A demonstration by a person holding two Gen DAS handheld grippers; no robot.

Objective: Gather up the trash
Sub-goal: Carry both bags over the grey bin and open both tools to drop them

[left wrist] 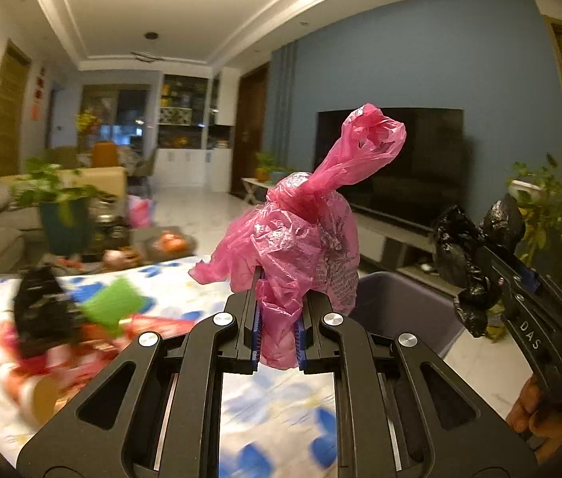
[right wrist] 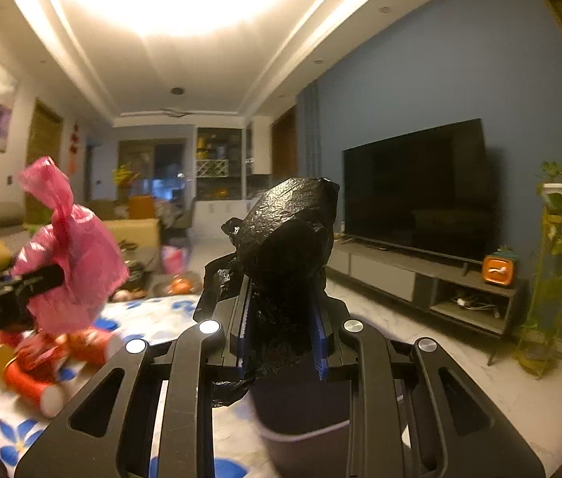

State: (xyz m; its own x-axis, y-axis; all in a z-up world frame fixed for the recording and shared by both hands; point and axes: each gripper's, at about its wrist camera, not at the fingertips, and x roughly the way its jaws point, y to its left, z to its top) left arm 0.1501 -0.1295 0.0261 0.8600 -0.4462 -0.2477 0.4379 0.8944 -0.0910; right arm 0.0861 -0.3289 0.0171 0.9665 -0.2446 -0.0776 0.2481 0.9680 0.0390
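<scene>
Beyond the pink bag [left wrist: 301, 235], a television [left wrist: 400, 159] fills the blue wall [left wrist: 420, 59].

- One pink bag [left wrist: 301, 239] in the left tool [left wrist: 278, 342].
- One black bag [right wrist: 289, 231] in the right tool [right wrist: 281, 338].
- One bin [left wrist: 400, 306] under them.
- One TV [right wrist: 416, 187].

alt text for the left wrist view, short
The left hand-held gripper clamps a knotted pink plastic bag above a flowered tablecloth. At right, the right hand-held gripper holds a black bag over a grey bin.
</scene>
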